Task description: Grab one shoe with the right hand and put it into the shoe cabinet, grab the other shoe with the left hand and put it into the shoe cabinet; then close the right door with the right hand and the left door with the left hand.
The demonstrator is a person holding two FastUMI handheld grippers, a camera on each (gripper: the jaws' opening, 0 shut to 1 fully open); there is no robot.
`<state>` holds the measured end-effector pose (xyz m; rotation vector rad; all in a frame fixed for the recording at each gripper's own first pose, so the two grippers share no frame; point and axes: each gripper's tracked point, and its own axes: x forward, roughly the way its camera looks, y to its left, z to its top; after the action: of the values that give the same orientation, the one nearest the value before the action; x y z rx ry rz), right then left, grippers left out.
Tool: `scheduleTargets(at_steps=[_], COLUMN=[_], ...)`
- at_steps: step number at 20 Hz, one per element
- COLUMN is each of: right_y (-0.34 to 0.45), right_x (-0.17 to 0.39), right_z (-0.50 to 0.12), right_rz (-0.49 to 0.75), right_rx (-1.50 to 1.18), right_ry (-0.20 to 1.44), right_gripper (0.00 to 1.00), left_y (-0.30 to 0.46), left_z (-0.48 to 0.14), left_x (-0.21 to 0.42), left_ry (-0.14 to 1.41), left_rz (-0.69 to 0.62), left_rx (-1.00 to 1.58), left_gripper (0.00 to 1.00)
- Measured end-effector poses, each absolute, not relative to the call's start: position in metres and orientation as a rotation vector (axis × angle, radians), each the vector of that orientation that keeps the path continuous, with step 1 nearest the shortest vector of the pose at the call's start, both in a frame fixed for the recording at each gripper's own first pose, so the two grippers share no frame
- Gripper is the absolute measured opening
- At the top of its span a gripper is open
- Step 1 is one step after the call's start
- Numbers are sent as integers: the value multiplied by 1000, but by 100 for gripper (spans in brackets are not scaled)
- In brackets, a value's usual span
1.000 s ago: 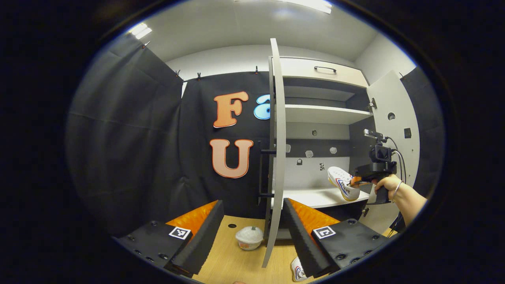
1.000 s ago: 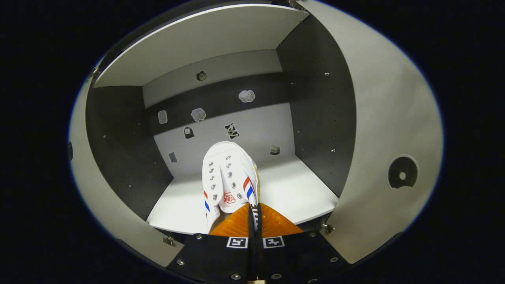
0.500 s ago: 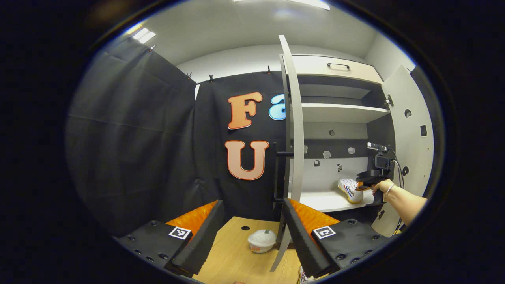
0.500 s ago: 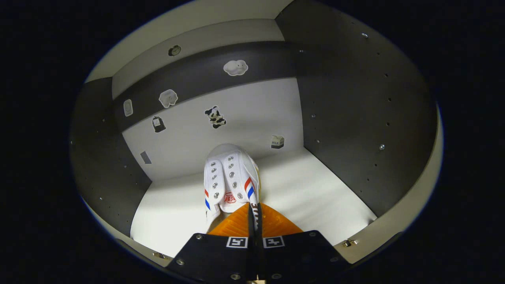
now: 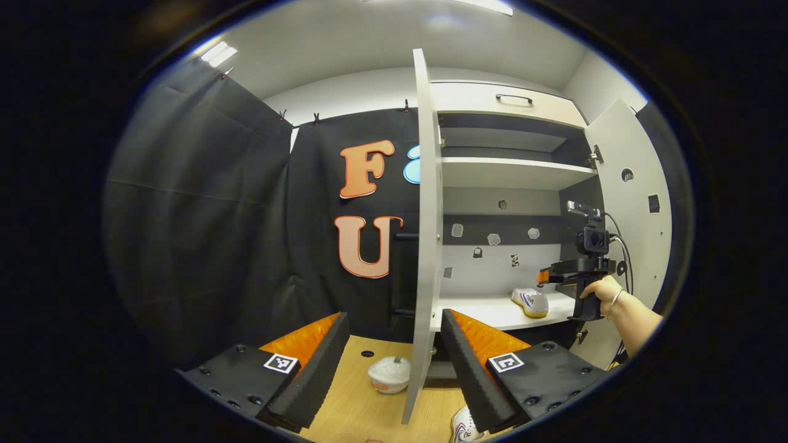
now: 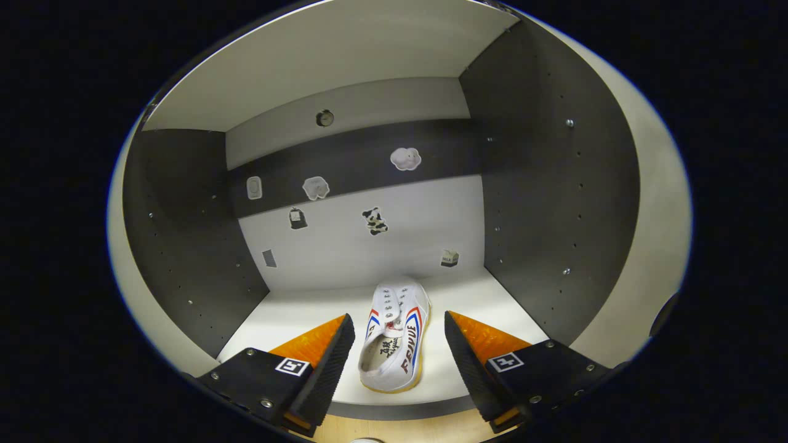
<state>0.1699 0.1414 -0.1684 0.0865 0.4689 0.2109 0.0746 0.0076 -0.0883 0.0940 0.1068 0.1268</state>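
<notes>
Now the first step of the task looks finished: the white canvas sneaker with red and blue side stripes lies flat on its sole on the white lower shelf of the open grey-and-white shoe cabinet, toe pointing toward the back panel, heel near the shelf's front edge. The right gripper hangs just in front of it with its fingers spread wide, one on each side of the heel and not touching it; it grips nothing. From the left gripper view the same gripper, held by a person's hand, sits at the cabinet mouth beside the sneaker on the shelf.

The left gripper is also wide open and empty, poised above the light wooden floor in front of the cabinet. Between its fingers stands the pale left cabinet door, seen edge-on and swung out. The pale right cabinet door stands open on the far side. A small white bowl-shaped container rests on the floor near the left door's foot.

The second white sneaker peeks out at the bottom of the left gripper view, just under that gripper's right-hand finger, mostly hidden. Judging by this, the step in hand passes to the left side: the gripper needs to drop and tilt toward that sneaker, straddle its collar or heel, and close firmly before lifting it round the open left door onto the free part of the shelf beside the first.
</notes>
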Motion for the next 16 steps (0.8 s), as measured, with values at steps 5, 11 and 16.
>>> scheduleTargets(at_steps=[5, 11, 16], right_y=[146, 131, 112], right_x=[133, 88, 67], right_z=[-125, -84, -65], right_rz=[295, 365, 365], right_rx=[44, 64, 49], right_ry=[335, 228, 174], right_gripper=[93, 93, 93], left_y=[-29, -82, -106], left_z=[-118, -215, -343], left_x=[82, 89, 82], left_ry=[165, 346, 610], left_rz=[60, -41, -109], left_rx=[93, 41, 7], left_gripper=[97, 97, 97])
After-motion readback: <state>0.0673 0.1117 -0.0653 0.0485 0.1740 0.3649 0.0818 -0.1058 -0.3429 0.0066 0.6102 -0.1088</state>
